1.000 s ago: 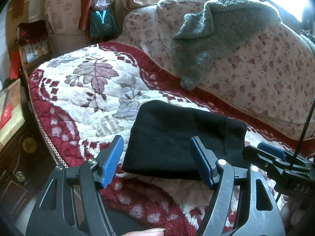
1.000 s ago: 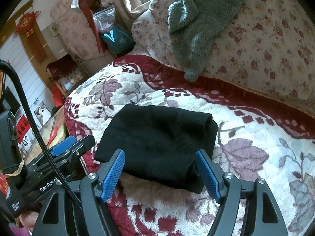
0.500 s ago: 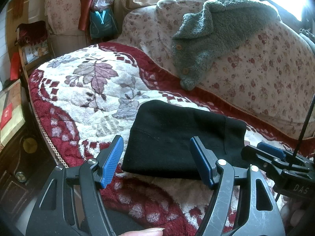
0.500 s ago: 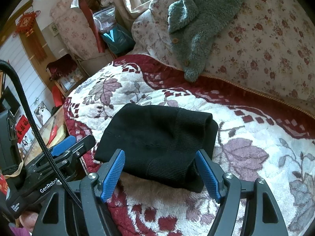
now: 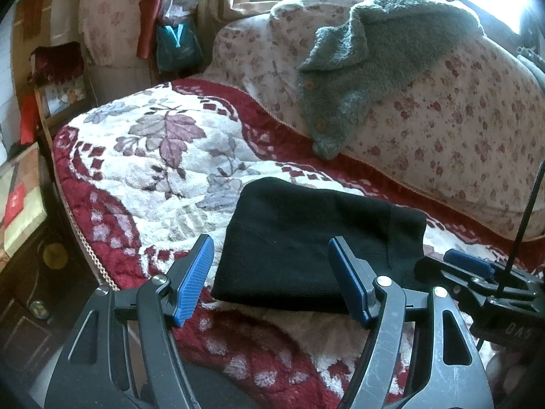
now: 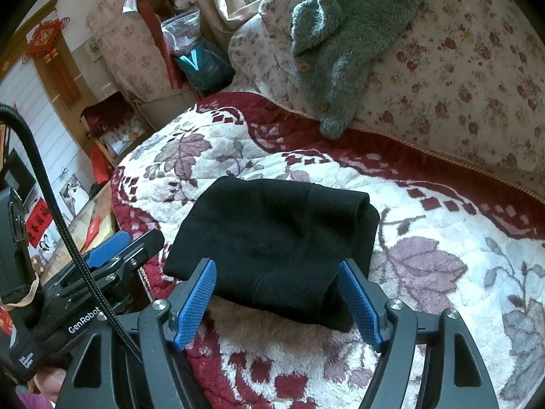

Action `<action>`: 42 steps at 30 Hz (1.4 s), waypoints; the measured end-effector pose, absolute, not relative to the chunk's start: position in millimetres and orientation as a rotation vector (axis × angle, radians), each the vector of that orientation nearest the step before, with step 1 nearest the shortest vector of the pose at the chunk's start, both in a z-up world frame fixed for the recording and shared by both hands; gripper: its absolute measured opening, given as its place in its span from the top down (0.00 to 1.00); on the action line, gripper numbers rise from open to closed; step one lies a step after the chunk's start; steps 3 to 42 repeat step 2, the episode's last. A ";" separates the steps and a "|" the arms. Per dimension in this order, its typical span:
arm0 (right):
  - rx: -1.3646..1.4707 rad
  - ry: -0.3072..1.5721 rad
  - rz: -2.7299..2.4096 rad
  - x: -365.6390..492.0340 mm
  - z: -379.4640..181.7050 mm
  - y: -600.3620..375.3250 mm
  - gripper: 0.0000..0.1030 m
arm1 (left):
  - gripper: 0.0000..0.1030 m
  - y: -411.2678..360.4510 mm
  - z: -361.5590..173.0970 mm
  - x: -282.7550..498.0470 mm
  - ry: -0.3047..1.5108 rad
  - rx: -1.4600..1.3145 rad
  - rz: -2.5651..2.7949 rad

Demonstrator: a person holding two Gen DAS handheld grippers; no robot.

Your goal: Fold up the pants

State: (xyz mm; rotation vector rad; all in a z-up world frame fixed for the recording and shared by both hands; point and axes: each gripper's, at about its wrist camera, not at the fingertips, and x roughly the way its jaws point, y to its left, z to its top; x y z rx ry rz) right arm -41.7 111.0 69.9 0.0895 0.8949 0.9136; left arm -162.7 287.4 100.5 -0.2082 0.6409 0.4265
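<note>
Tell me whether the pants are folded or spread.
Folded. The pants lie as a compact black bundle on the blanket, layered edges stacked, no legs spread out; both grippers are open, clear of them.

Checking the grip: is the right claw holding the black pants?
No, the right claw is open, empty, short of the folded pants.

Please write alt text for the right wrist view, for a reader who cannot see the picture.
Black pants, folded into a compact bundle, lie on a red and white floral blanket, just beyond the open right gripper. The left gripper shows at the left edge, and a grey fleece garment drapes over the floral backrest behind.
</note>
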 end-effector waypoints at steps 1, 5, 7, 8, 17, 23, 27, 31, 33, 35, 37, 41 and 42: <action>0.093 0.894 0.914 -41.5 70.5 110.2 0.30 | 0.31 286.5 100.6 -161.8 0.644 -0.210 0.418; 0.100 0.890 0.914 -42.8 70.5 106.9 0.30 | 0.31 285.0 101.9 -161.9 0.647 -0.213 0.410; 0.100 0.890 0.914 -42.8 70.5 106.9 0.30 | 0.31 285.0 101.9 -161.9 0.647 -0.213 0.410; 0.100 0.890 0.914 -42.8 70.5 106.9 0.30 | 0.31 285.0 101.9 -161.9 0.647 -0.213 0.410; 0.100 0.890 0.914 -42.8 70.5 106.9 0.30 | 0.31 285.0 101.9 -161.9 0.647 -0.213 0.410; 0.100 0.890 0.914 -42.8 70.5 106.9 0.30 | 0.31 285.0 101.9 -161.9 0.647 -0.213 0.410; 0.100 0.890 0.914 -42.8 70.5 106.9 0.30 | 0.31 285.0 101.9 -161.9 0.647 -0.213 0.410; 0.100 0.890 0.914 -42.8 70.5 106.9 0.30 | 0.31 285.0 101.9 -161.9 0.647 -0.213 0.410; 0.100 0.890 0.914 -42.8 70.5 106.9 0.30 | 0.31 285.0 101.9 -161.9 0.647 -0.213 0.410; 0.100 0.890 0.914 -42.8 70.5 106.9 0.30 | 0.31 285.0 101.9 -161.9 0.647 -0.213 0.410; 0.100 0.890 0.914 -42.8 70.5 106.9 0.30 | 0.31 285.0 101.9 -161.9 0.647 -0.213 0.410; 0.100 0.890 0.914 -42.8 70.5 106.9 0.30 | 0.31 285.0 101.9 -161.9 0.647 -0.213 0.410; 0.100 0.890 0.914 -42.8 70.5 106.9 0.30 | 0.31 285.0 101.9 -161.9 0.647 -0.213 0.410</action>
